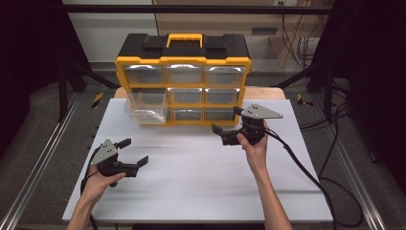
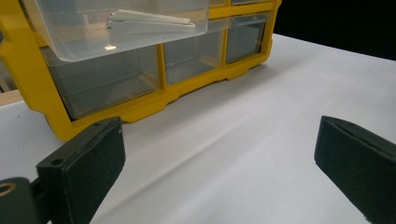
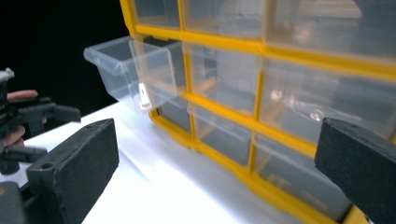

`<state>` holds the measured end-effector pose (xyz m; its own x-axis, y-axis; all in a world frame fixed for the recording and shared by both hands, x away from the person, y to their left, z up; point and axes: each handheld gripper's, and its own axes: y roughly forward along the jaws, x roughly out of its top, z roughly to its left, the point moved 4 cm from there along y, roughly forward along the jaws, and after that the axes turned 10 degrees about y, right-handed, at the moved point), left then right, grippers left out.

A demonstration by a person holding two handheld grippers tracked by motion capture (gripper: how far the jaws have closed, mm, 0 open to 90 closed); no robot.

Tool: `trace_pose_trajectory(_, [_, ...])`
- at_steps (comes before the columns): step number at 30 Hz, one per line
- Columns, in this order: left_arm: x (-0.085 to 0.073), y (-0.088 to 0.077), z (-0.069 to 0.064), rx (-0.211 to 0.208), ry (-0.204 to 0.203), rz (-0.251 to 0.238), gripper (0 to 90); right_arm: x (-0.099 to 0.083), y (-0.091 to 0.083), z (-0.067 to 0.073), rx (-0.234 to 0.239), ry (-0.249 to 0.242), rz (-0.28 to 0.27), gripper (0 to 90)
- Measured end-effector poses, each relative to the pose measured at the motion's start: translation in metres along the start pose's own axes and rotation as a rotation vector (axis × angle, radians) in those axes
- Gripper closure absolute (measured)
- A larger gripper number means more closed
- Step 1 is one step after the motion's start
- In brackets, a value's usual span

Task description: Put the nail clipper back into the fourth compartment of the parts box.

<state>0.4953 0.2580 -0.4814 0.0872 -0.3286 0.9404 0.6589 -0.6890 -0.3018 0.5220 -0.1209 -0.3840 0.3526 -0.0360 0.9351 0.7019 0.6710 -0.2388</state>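
your left gripper [image 1: 134,152] hovers low over the near left part of the white rectangular worktop [image 1: 201,191], its fingers [image 2: 84,168] spread wide apart with nothing between them, pointing toward the yellow and black plastic organiser cabinet with nine clear drawers [image 1: 183,86]. your right gripper [image 1: 226,128] sits just in front of the cabinet's bottom right corner, fingers [image 3: 74,168] likewise held wide apart and empty, aimed leftward along the cabinet's front. the clear plastic drawer [image 1: 146,106] in the middle row of the left column is pulled out toward you and juts past the yellow frame; in the left gripper view a flat pale piece [image 2: 149,22] lies inside it. the other drawers sit flush in the frame. the cabinet stands at the far edge of the worktop, left of centre, so open white surface lies between both grippers and to the near side, and a clear strip runs along the cabinet's foot. the two grippers are well apart. black cables [image 1: 306,172] trail from your right gripper off the right edge. grey floor and metal rails [image 1: 43,158] flank the worktop, with a dark frame around it.
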Motion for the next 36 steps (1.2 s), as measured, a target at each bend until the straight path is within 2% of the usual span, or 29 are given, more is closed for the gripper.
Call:
trace_pose_trajectory(2, [0.001,0.000,0.000,-0.001,0.000,-0.003,1.9,-0.006,-0.006,-0.004,-0.009,-0.001,0.002,0.3])
trace_pose_trajectory(11, [0.002,0.001,-0.002,-0.007,0.008,-0.003,1.9,-0.036,-0.035,-0.031,-0.051,0.058,-0.004,0.3])
trace_pose_trajectory(21, [0.001,0.002,-0.002,-0.007,0.004,-0.002,1.9,-0.072,-0.054,-0.052,-0.080,0.082,0.003,0.3])
trace_pose_trajectory(31, [0.004,0.003,-0.005,-0.015,0.000,-0.010,1.9,-0.100,-0.070,-0.068,-0.107,0.114,0.029,0.3])
trace_pose_trajectory(36, [0.008,0.002,-0.006,-0.014,-0.004,-0.019,1.9,-0.107,-0.077,-0.070,-0.101,0.106,0.009,0.3])
